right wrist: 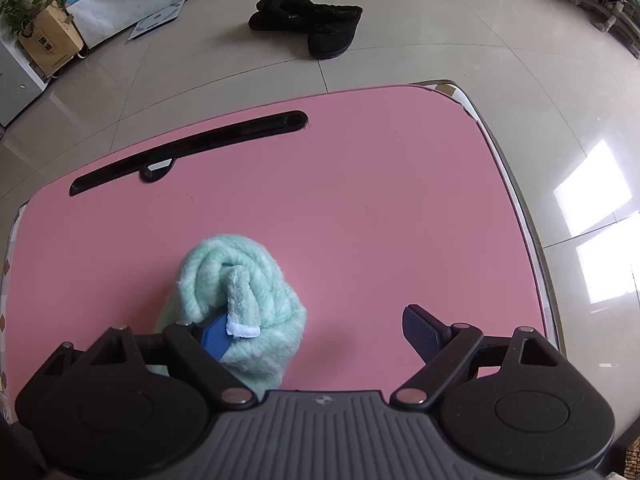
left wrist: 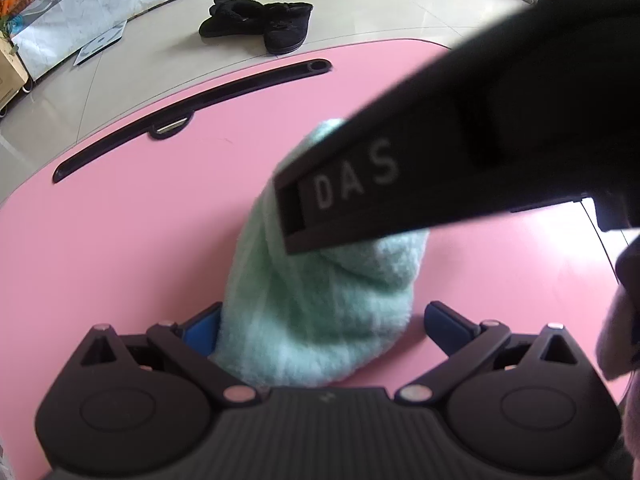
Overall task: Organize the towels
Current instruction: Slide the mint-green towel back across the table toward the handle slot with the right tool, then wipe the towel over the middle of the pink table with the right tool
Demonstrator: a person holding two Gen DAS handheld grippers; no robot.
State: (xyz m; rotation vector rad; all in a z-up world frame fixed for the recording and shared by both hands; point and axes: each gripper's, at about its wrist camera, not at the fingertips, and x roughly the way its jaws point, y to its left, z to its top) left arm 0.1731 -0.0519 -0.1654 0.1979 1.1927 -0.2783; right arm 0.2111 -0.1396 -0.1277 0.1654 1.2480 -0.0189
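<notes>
Towel: rolled mint-green towel [right wrist: 240, 300] lying on the pink table [right wrist: 380, 208].
Left gripper [left wrist: 320, 320]: spread wide, fingers either side of the roll.
Right gripper [right wrist: 316, 332]: spread, left finger touching the roll.

Mint-green fluffy towel [right wrist: 240, 292] — rolled up — lying on pink table [right wrist: 360, 200].

The setting was a home living area. A pair of black slippers [right wrist: 308, 26] lay on the glossy tiled floor [right wrist: 440, 20], a potted plant [right wrist: 24, 4] stood on a cardboard box [right wrist: 52, 40], and a pink folding table [right wrist: 360, 200] served as the work surface.
</notes>
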